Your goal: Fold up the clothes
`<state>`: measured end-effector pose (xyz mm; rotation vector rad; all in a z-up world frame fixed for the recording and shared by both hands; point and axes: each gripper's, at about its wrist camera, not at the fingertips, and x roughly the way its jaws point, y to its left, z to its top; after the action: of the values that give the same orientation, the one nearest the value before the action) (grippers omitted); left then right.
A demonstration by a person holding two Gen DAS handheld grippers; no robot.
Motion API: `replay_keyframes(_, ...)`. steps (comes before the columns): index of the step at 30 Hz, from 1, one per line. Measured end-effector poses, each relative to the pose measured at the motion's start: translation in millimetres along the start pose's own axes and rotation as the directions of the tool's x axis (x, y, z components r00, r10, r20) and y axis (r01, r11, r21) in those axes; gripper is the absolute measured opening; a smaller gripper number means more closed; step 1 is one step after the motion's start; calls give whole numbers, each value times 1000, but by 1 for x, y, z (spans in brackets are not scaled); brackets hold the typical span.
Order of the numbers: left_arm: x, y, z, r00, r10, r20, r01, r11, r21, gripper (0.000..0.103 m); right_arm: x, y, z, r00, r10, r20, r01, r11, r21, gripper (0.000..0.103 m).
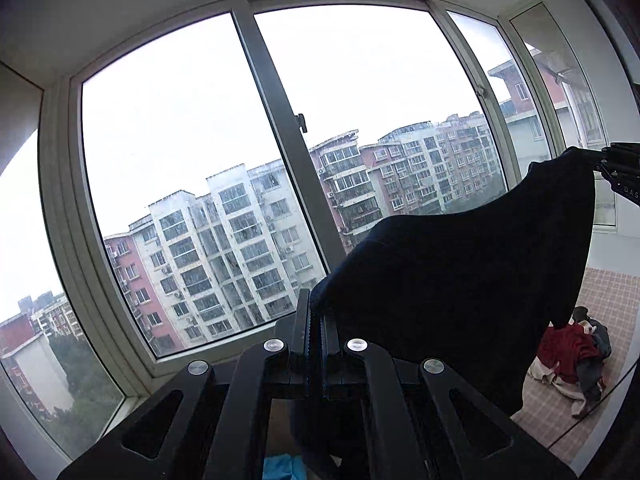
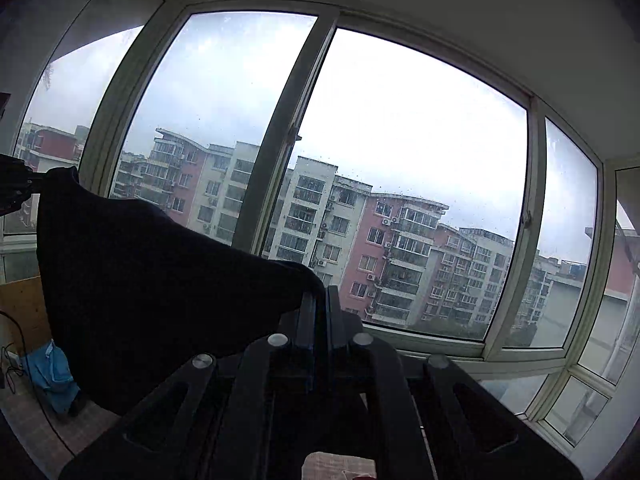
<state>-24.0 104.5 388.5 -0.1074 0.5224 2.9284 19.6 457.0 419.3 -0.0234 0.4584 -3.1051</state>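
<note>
Left gripper [image 1: 316,312], right gripper [image 2: 318,304]: each being closed on one top corner of dark garment [image 1: 460,272]; judged soft, light, sagging between grips.

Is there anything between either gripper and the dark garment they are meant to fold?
Nothing visible. The left gripper is shut on one edge of the dark garment, and the right gripper is shut on the opposite edge. The cloth hangs between them in front of the window, off any surface.
</note>
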Motion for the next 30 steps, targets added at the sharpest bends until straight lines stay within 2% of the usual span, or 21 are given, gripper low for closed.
replay_keyframes(4, -37, 15, 32, 994, 74, 78, -76, 997, 26, 3, -33, -1, 38, 995, -16, 99, 16, 1000, 4, 4)
replay_keyframes(7, -47, 26, 50, 988, 110, 107, -114, 993, 33, 3, -47, -1, 56, 988, -22, 151, 22, 1000, 2, 4)
replay_keyframes(10, -45, 35, 61, 984, 134, 114, -139, 990, 40, 3, -45, 2, 64, 985, -16, 169, 15, 1000, 5, 4)
replay_keyframes(13, -36, 32, 63, 985, 137, 108, -143, 988, 51, 3, -27, 8, 61, 989, -17, 149, 17, 1000, 2, 4)
replay_keyframes(16, 0, 28, 53, 990, 124, 67, -128, 990, 59, 3, 8, 12, 45, 995, -9, 97, 9, 1000, 7, 4)
replay_keyframes(18, 39, 23, 36, 994, 111, 3, -111, 992, 67, 3, 44, 17, 22, 999, 3, 32, -3, 1000, 8, 4)
replay_keyframes(20, 85, 14, 9, 993, 95, -76, -89, 993, 79, 3, 88, 27, -9, 999, 16, -51, -16, 1000, 2, 4)
replay_keyframes(22, 135, 3, -30, 983, 75, -165, -60, 994, 90, 3, 136, 40, -50, 990, 28, -141, -27, 1000, 11, 4)
replay_keyframes(24, 186, -12, -80, 962, 44, -271, -19, 995, 94, 3, 181, 57, -100, 972, 38, -232, -32, 999, 26, 4)
replay_keyframes(25, 212, -21, -109, 945, 23, -327, 9, 995, 97, 3, 201, 66, -128, 961, 35, -275, -30, 999, 25, 4)
replay_keyframes(27, 262, -42, -170, 899, -24, -437, 70, 993, 90, 3, 239, 87, -191, 923, 38, -382, -32, 999, 22, 4)
replay_keyframes(30, 328, -80, -262, 816, -96, -570, 154, 987, 54, 3, 292, 119, -287, 845, 36, -534, -34, 999, 13, 4)
